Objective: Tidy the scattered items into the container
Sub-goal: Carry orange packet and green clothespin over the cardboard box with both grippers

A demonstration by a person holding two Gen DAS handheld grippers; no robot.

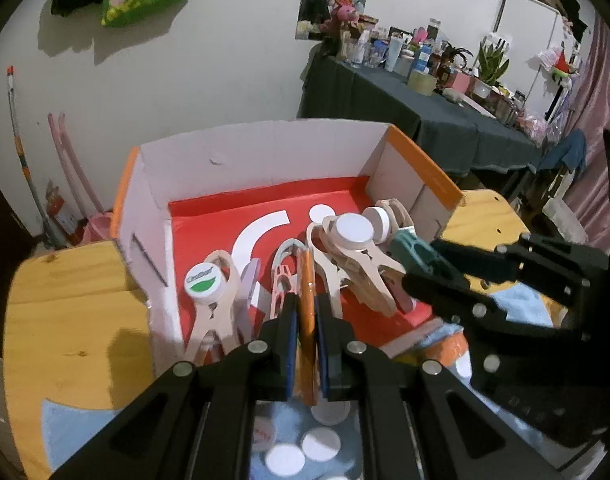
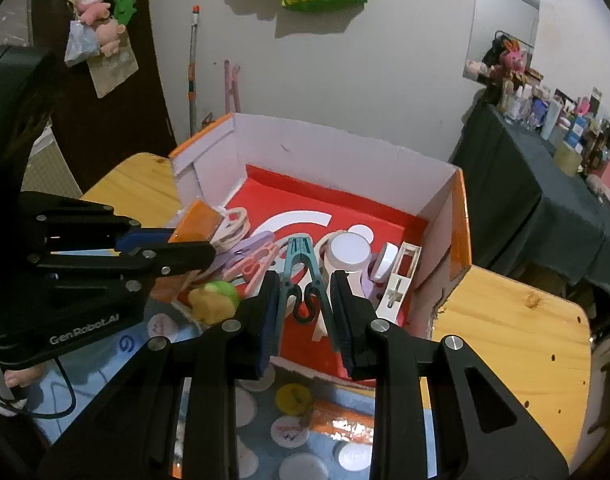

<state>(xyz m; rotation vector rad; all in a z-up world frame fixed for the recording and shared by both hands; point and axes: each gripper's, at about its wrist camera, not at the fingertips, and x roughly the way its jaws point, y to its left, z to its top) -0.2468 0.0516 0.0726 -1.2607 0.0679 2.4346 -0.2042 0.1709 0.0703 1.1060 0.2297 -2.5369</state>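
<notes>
surface: wooden table [image 2: 505,320] | on it: cardboard box [image 2: 345,152], perhaps blue cloth [image 1: 65,420]

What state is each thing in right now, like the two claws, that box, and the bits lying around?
Left gripper: shut on a flat orange item.
Right gripper: shut on a teal clothespin.
Cardboard box: open-topped, partly filled with pegs.
White round caps: lying outside the box, on the blue mat.

One box [image 1: 261,160] stands on the bench [image 1: 65,300]. Two grippers show, each holding one thing: an orange flat piece [image 1: 307,304] and a teal peg [image 2: 303,268]. In the box lie at least five more pegs [image 1: 213,312] and three round caps [image 1: 353,232]; the exact count is unclear. Several white discs [image 1: 285,460] lie below.
</notes>
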